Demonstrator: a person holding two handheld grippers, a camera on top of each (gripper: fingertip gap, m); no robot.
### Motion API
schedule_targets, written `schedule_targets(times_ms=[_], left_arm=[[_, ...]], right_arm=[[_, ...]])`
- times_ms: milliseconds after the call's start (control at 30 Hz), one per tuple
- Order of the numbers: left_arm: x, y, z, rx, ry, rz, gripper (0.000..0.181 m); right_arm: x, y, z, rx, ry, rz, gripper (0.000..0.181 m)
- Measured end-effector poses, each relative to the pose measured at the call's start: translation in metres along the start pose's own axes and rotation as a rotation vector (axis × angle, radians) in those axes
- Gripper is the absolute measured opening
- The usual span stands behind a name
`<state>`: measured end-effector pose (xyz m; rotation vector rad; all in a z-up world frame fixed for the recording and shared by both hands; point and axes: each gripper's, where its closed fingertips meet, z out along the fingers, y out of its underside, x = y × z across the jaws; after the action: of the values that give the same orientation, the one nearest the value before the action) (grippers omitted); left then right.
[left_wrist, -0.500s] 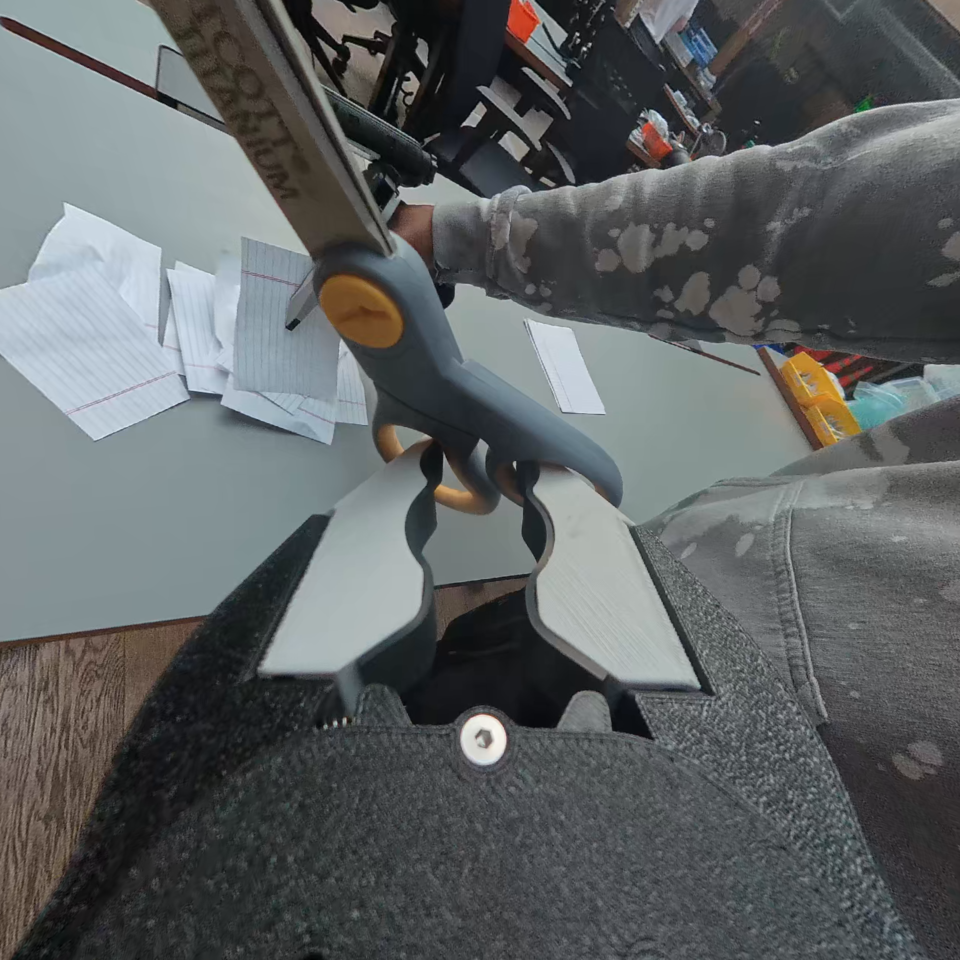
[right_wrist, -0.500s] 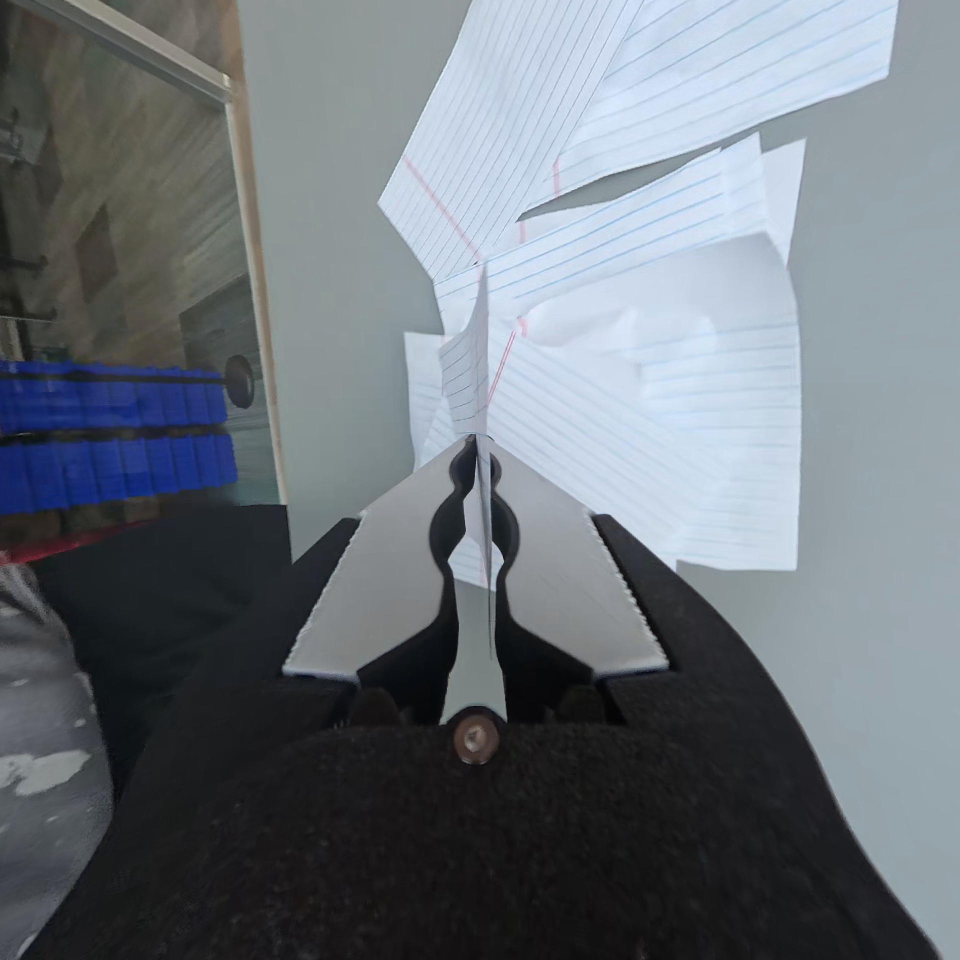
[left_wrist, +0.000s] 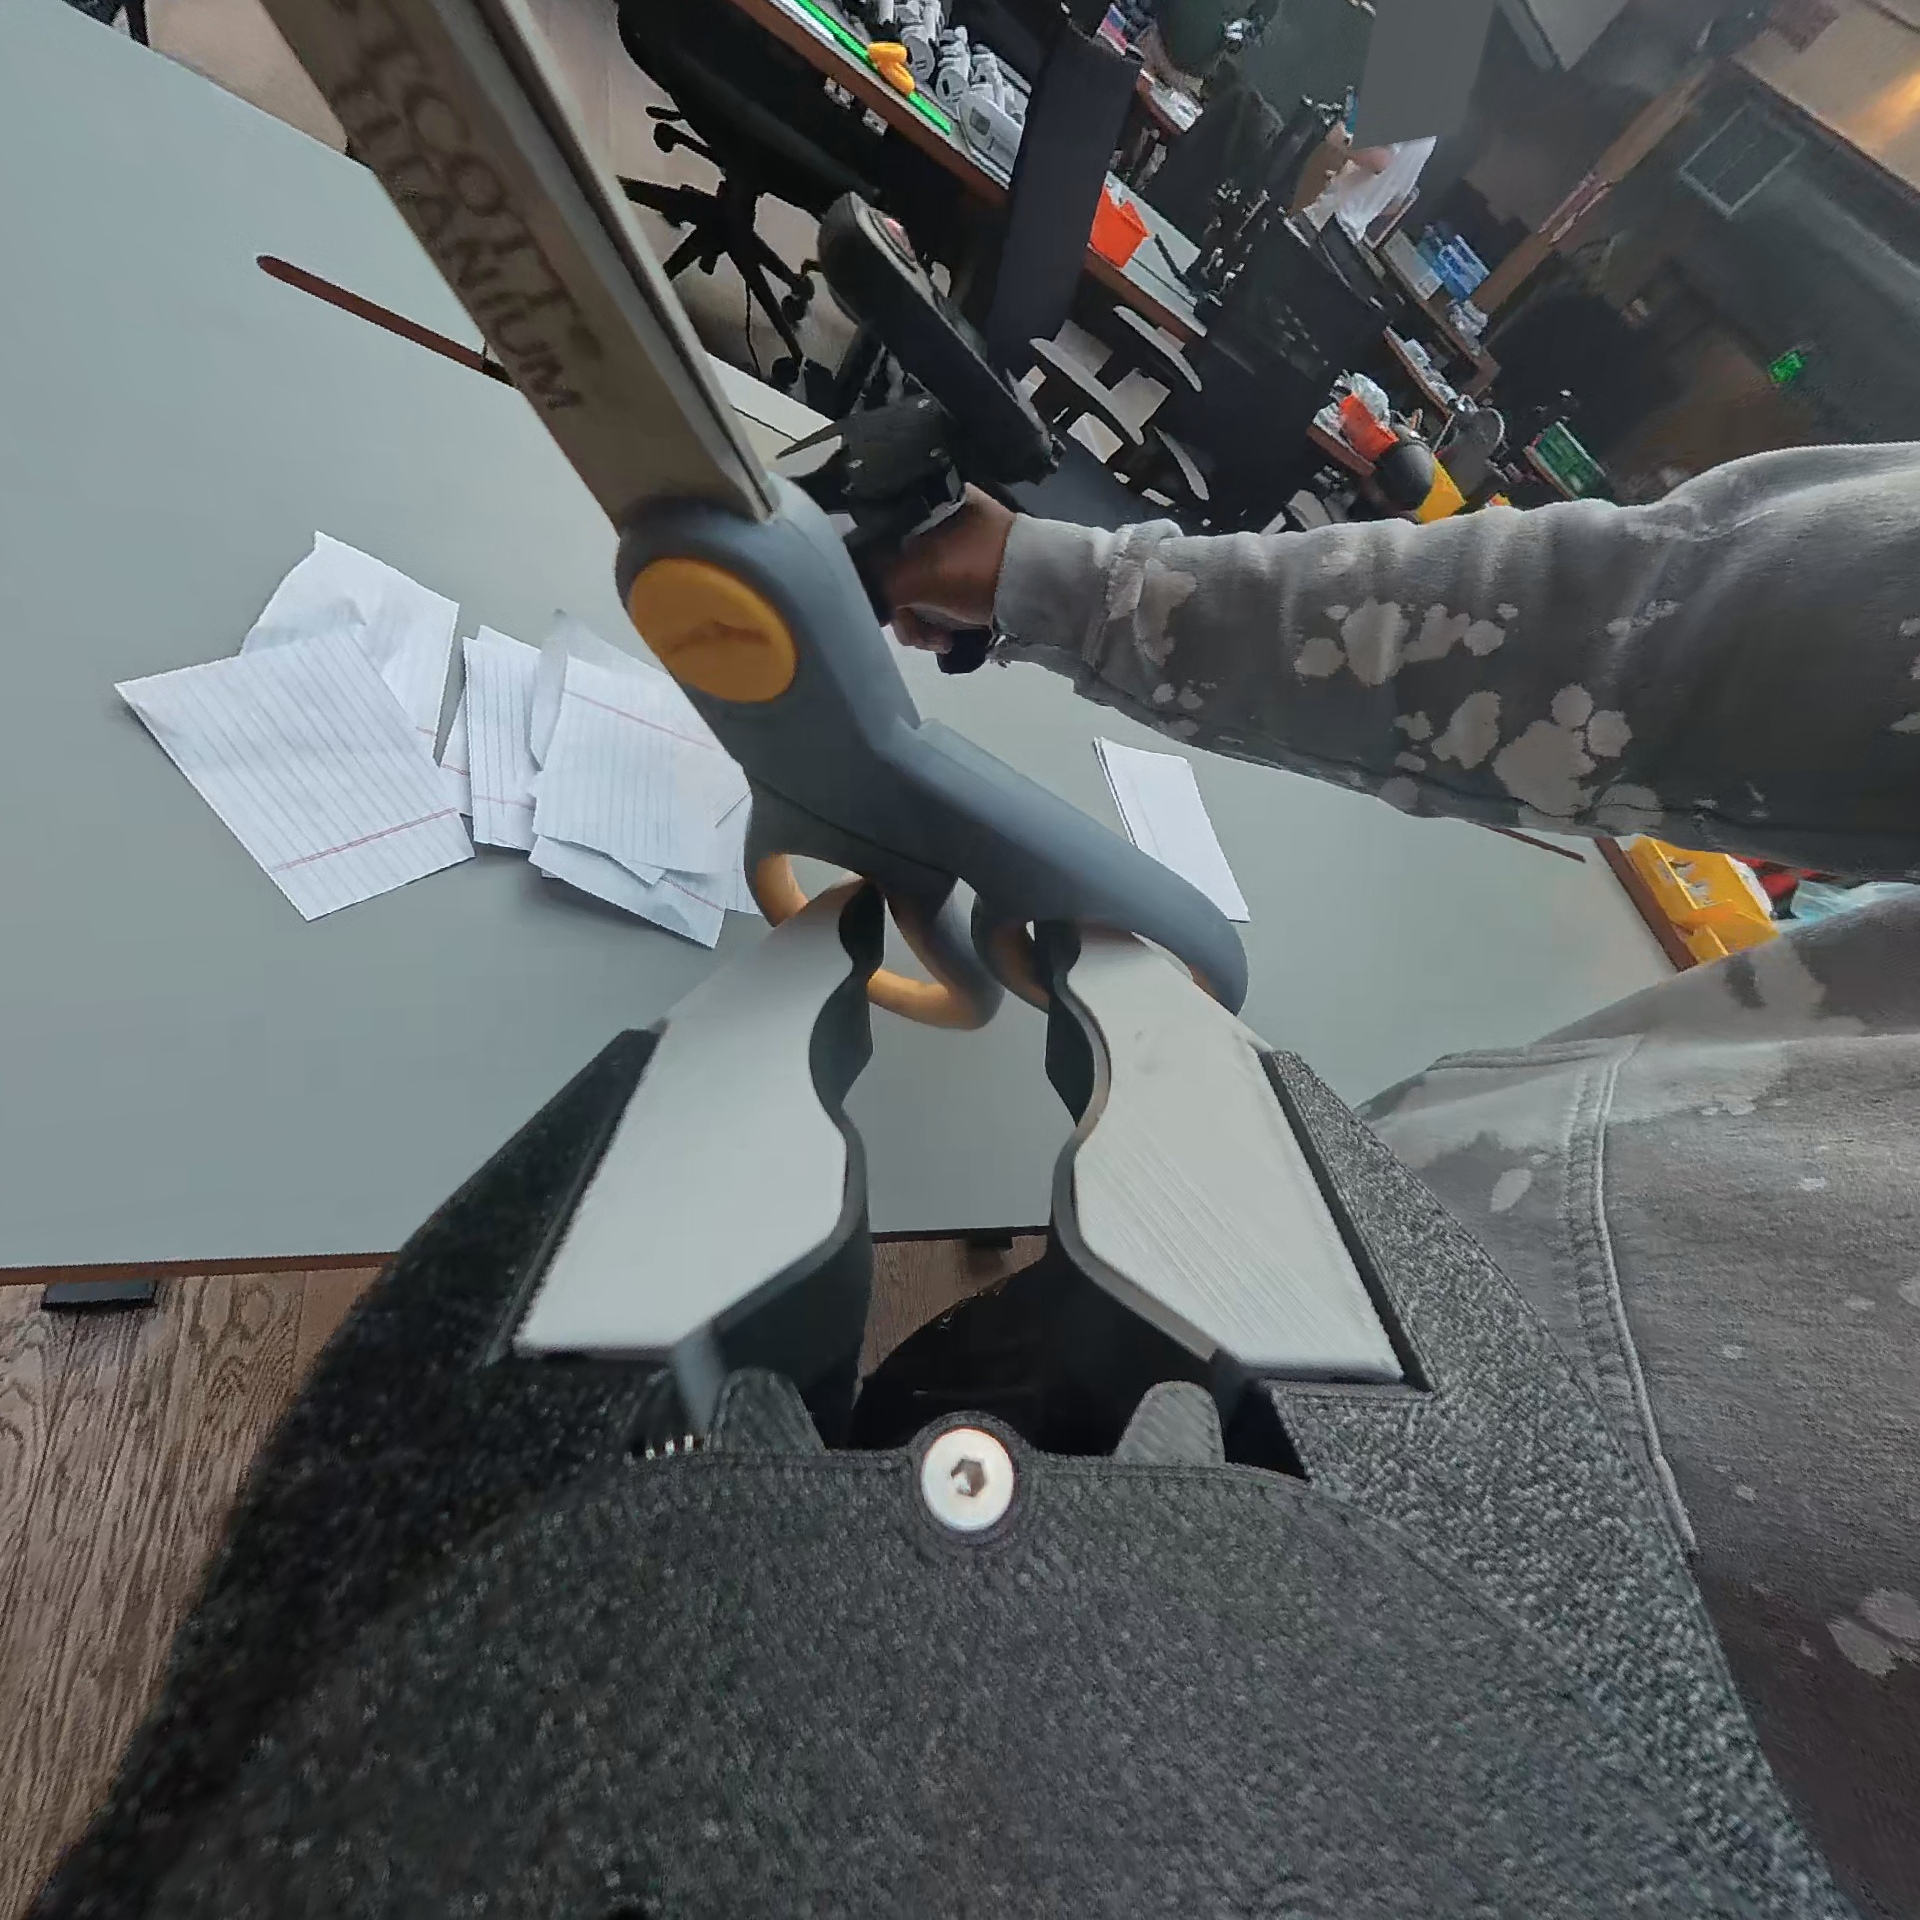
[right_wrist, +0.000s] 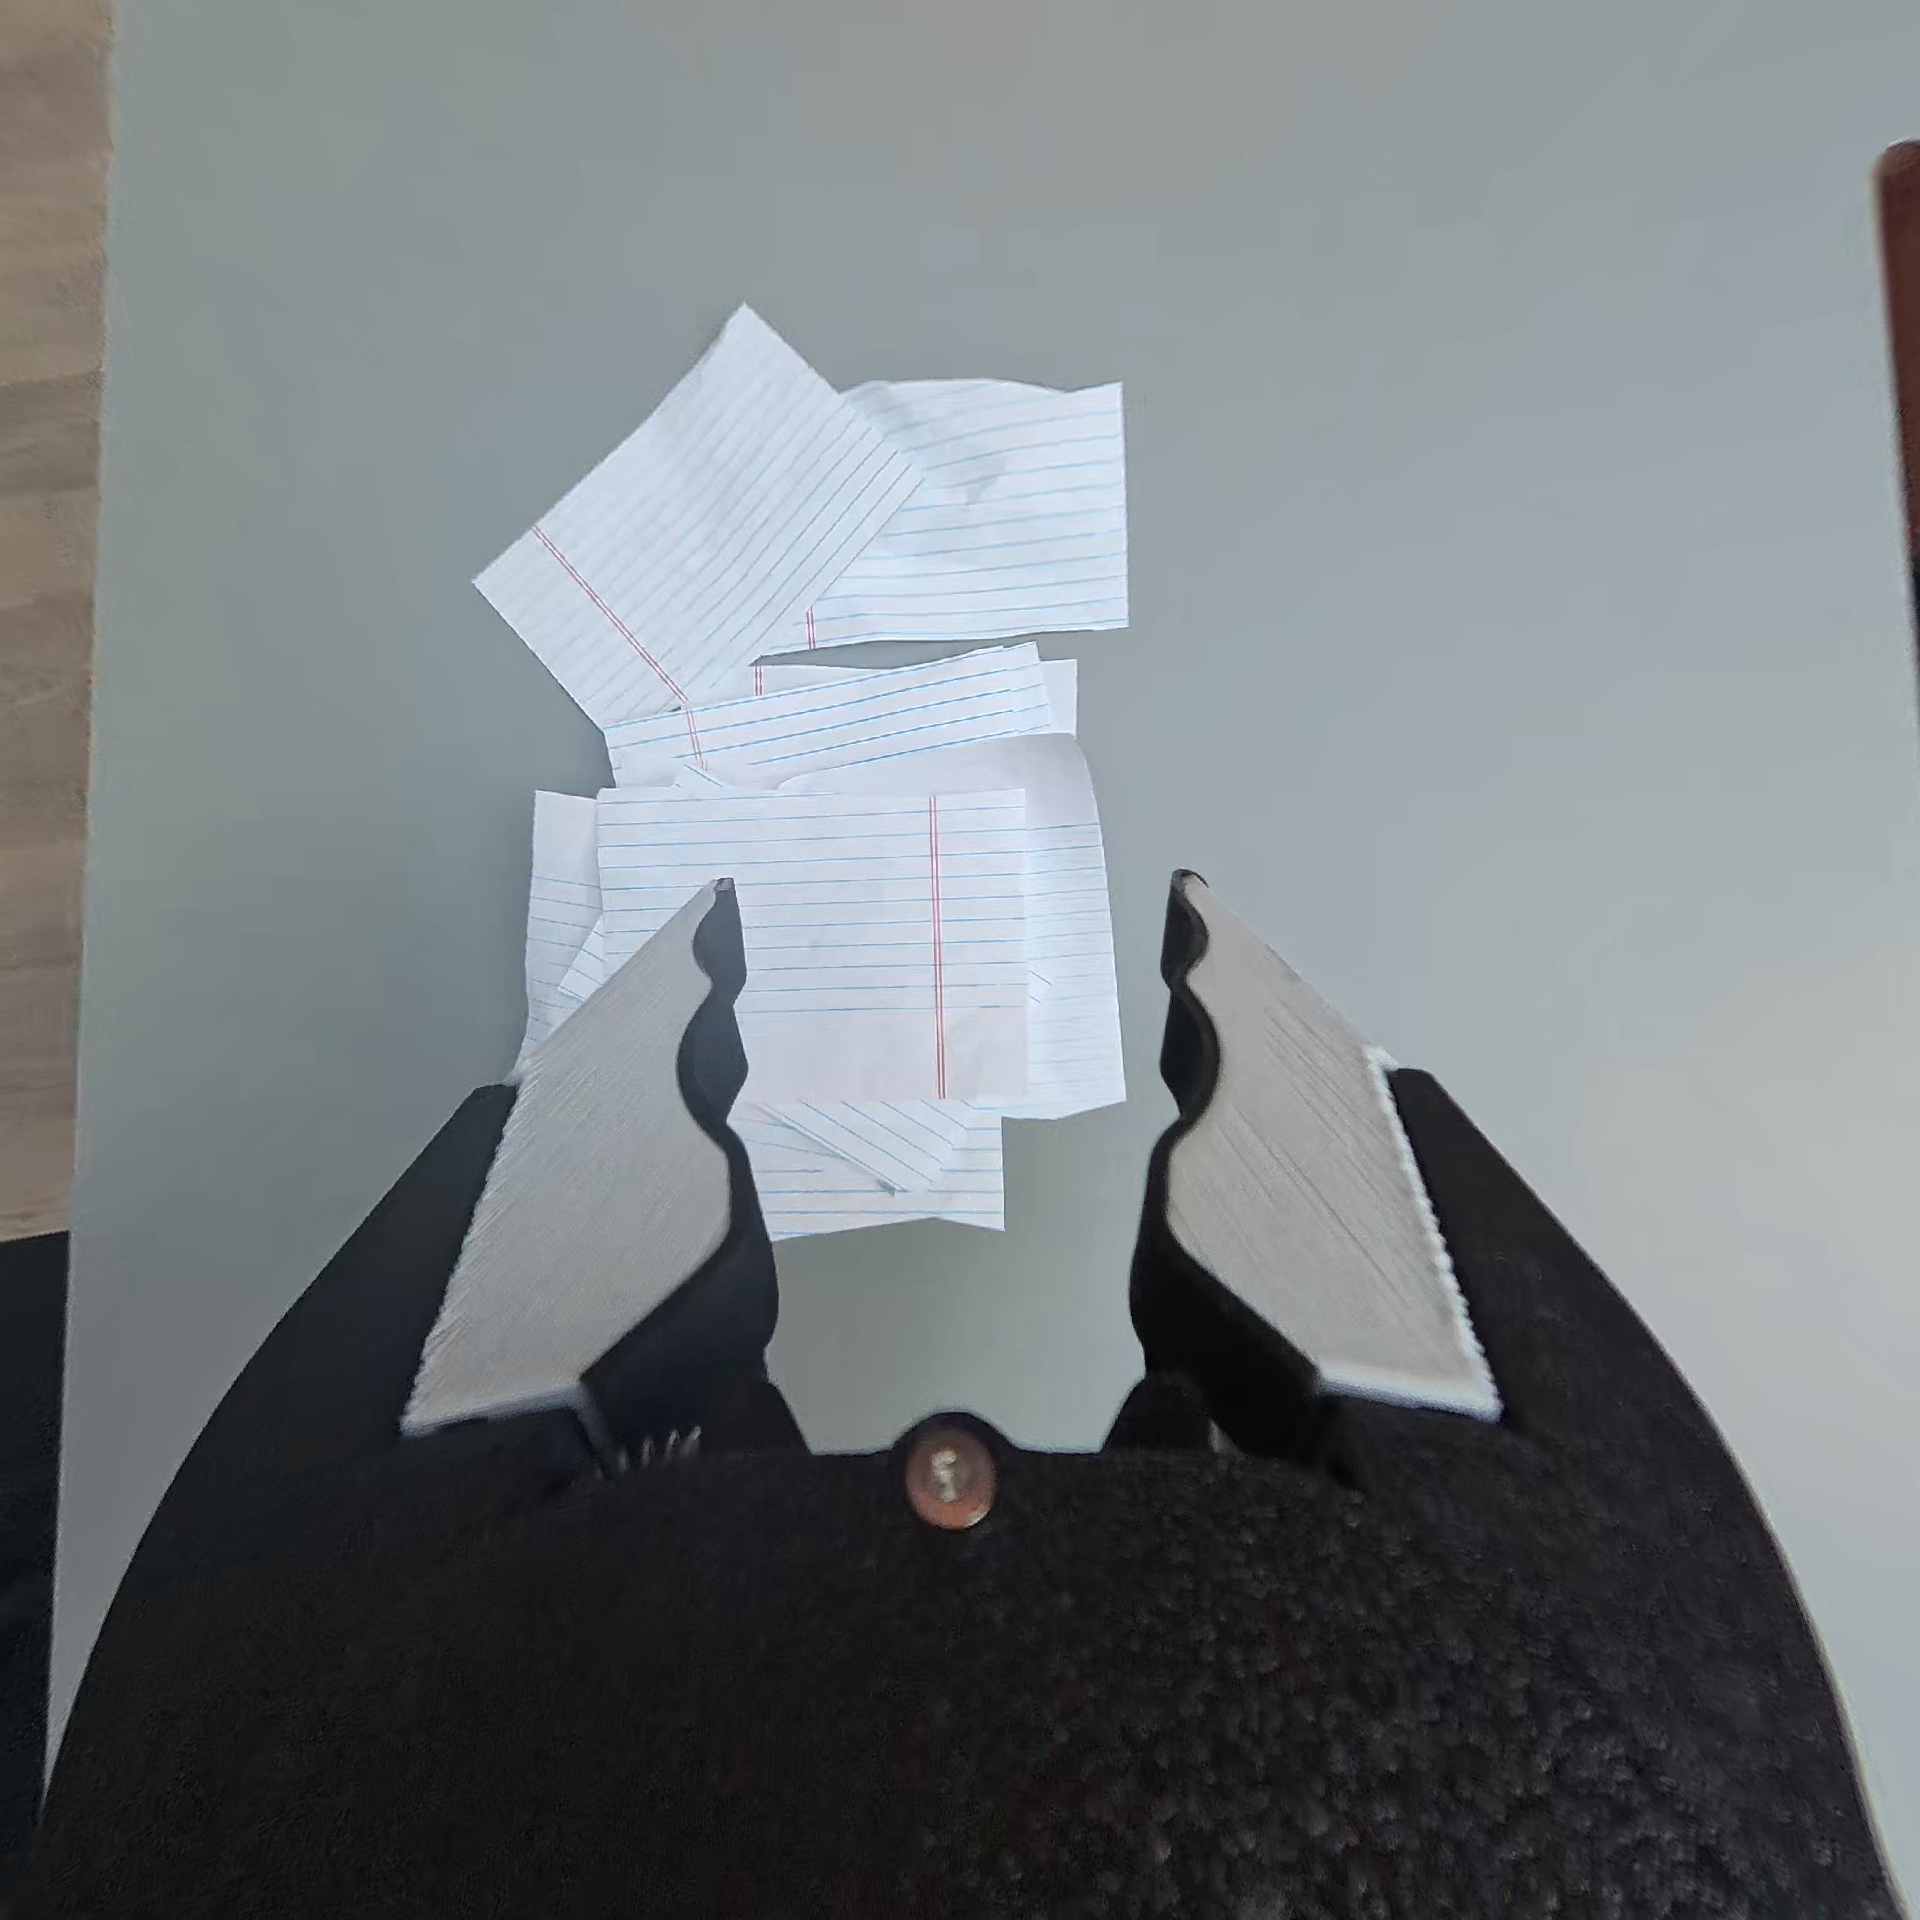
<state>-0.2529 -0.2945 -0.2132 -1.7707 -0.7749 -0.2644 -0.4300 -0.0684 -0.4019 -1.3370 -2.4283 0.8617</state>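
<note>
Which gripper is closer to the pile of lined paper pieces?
Right. The right gripper hangs open directly above the pile of lined paper pieces, touching none. The left gripper is back at the table's near edge, shut on the scissors, with the pile off to its left.

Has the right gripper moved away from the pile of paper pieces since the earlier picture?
Yes. The right gripper has pulled back and opened; the paper pile on the grey table now looks smaller, farther off.

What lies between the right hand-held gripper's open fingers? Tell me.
In the right wrist view, lined paper pieces on the grey table show between the right hand-held gripper fingers; nothing is gripped.
</note>
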Motion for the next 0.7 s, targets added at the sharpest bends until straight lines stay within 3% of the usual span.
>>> schedule_targets(times_ms=[167, 333, 533, 600, 700], left_arm=[[0.008, -0.011, -0.001, 0.027, -0.015, 0.028, 0.028], [0.005, -0.012, -0.011, 0.067, -0.044, 0.016, 0.028], [-0.021, -0.016, -0.046, 0.097, -0.09, 0.015, 0.028], [-0.043, -0.019, -0.066, 0.107, -0.119, 0.02, 0.028], [-0.087, -0.026, -0.102, 0.129, -0.16, 0.026, 0.028]], right_arm=[[-0.015, 0.006, -0.071, 0.159, 0.029, 0.021, 0.081], [-0.071, 0.033, -0.113, 0.253, -0.03, 0.096, 0.079], [-0.152, 0.053, -0.1, 0.284, -0.069, 0.231, 0.074], [-0.179, 0.041, -0.084, 0.294, -0.085, 0.263, 0.073], [-0.217, -0.003, -0.052, 0.333, -0.128, 0.284, 0.073]])
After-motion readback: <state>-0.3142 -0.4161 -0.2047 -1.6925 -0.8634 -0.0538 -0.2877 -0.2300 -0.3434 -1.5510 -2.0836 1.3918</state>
